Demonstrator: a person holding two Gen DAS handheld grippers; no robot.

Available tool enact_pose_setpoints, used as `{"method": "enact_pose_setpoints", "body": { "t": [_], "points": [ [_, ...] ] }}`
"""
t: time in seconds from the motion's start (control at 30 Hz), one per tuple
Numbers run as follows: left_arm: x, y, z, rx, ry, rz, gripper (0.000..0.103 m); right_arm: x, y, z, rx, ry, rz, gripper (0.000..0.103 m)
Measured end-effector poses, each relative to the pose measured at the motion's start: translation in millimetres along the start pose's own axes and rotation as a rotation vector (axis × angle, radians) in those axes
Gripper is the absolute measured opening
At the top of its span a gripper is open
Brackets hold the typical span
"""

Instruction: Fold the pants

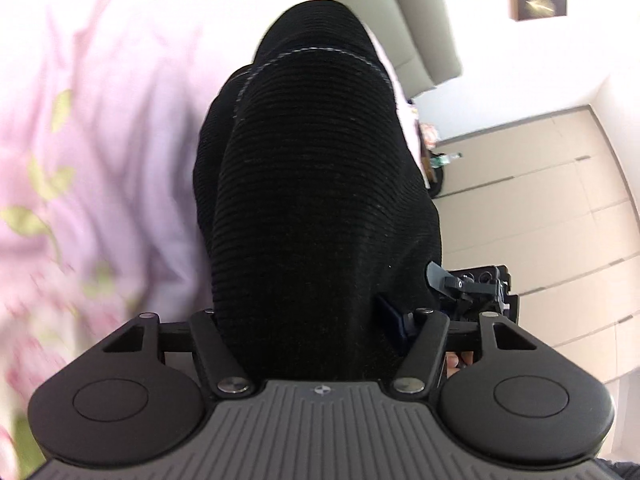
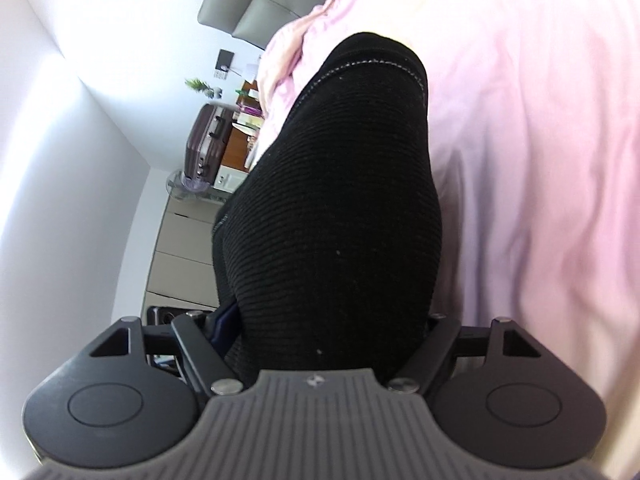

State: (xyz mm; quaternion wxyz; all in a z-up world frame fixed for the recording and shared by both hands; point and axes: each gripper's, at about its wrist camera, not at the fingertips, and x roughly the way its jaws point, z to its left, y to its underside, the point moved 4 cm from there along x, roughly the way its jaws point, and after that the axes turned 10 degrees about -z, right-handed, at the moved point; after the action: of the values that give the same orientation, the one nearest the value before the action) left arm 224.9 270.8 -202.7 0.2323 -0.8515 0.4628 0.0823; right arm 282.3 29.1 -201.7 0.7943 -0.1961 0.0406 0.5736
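The black ribbed pants (image 1: 316, 200) hang from my left gripper (image 1: 320, 320), which is shut on them; the cloth hides the fingertips. A hem with pale stitching runs across the far end. In the right wrist view the same pants (image 2: 336, 208) hang from my right gripper (image 2: 332, 320), also shut on the cloth, with its fingertips hidden. Both grippers hold the pants lifted above the pink bedsheet (image 1: 100, 120), which also shows in the right wrist view (image 2: 540, 160). The right gripper (image 1: 472, 288) shows close beside the left one.
A grey headboard (image 2: 248, 4) stands at the bed's far end. A tiled floor (image 1: 560, 200) lies beside the bed. A purple suitcase (image 2: 206, 148) and a cluttered wooden desk (image 2: 240, 128) stand by the white wall.
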Motion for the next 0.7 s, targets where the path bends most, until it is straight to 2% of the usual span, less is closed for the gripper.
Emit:
{"method": "enact_pose_setpoints", "body": {
  "t": [0.17, 0.3, 0.43, 0.53, 0.7],
  "points": [
    [-22, 36, -51, 0.065, 0.053, 0.002, 0.072, -60, 25, 36, -0.011, -0.029, -0.039, 0.072],
    [-18, 69, -83, 0.099, 0.061, 0.059, 0.072, -117, 52, 42, 0.009, -0.019, -0.069, 0.072],
    [5, 103, -108, 0.114, 0.072, 0.117, 0.072, -173, 70, 33, 0.041, 0.000, -0.110, 0.072],
    [24, 113, -125, 0.121, 0.094, 0.156, 0.072, -215, 74, 30, 0.054, 0.028, -0.149, 0.072],
    [91, 123, -173, 0.143, 0.155, 0.208, 0.072, -295, 53, 30, 0.021, 0.076, -0.232, 0.072]
  ]
}}
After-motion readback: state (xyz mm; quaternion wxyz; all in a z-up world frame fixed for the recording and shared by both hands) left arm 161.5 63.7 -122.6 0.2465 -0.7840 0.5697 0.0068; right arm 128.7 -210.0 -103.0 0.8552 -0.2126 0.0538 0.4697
